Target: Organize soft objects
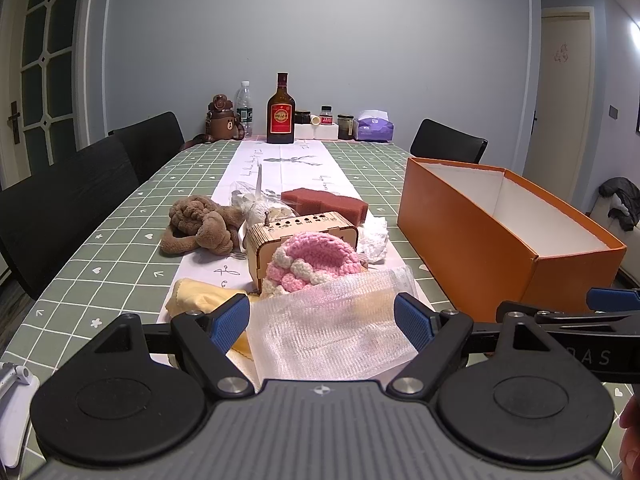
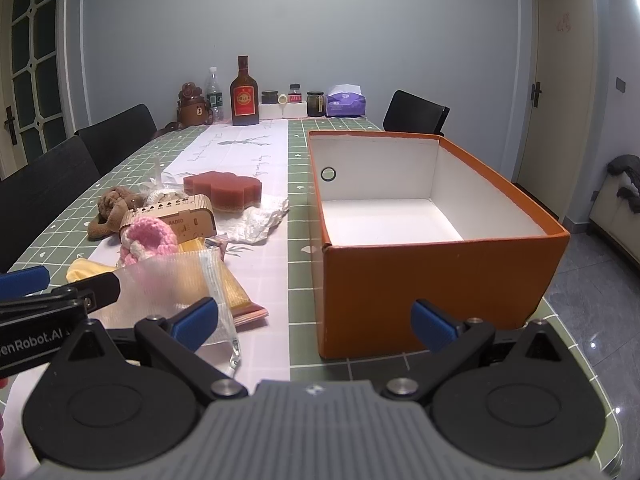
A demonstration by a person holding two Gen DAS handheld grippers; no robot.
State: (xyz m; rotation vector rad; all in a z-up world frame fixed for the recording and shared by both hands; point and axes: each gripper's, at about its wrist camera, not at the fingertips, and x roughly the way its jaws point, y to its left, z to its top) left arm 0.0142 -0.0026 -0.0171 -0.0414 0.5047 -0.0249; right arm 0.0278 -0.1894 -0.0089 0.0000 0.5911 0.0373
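left gripper (image 1: 322, 322) wide open, empty, straddling translucent white mesh pouch (image 1: 328, 320) | right gripper (image 2: 314, 320) wide open, empty, before empty orange cardboard box (image 2: 440, 276) | advice: close low on the pouch's middle, not the yellow cloth (image 1: 200, 294) beneath.

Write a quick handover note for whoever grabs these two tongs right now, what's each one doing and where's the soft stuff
Left tongs: open, empty, poised over the clear mesh bag.
Right tongs: open, empty, facing the near wall of the orange box.
Soft things all on the table: mesh bag nearest, yellow cloth beside it, pink crochet hat against the wooden radio, brown plush, red sponge, crumpled white paper.
Done: nothing; the box looks empty.
Left: probably take the mesh bag first, then move each soft item into the box. The radio is hard; likely leave it.
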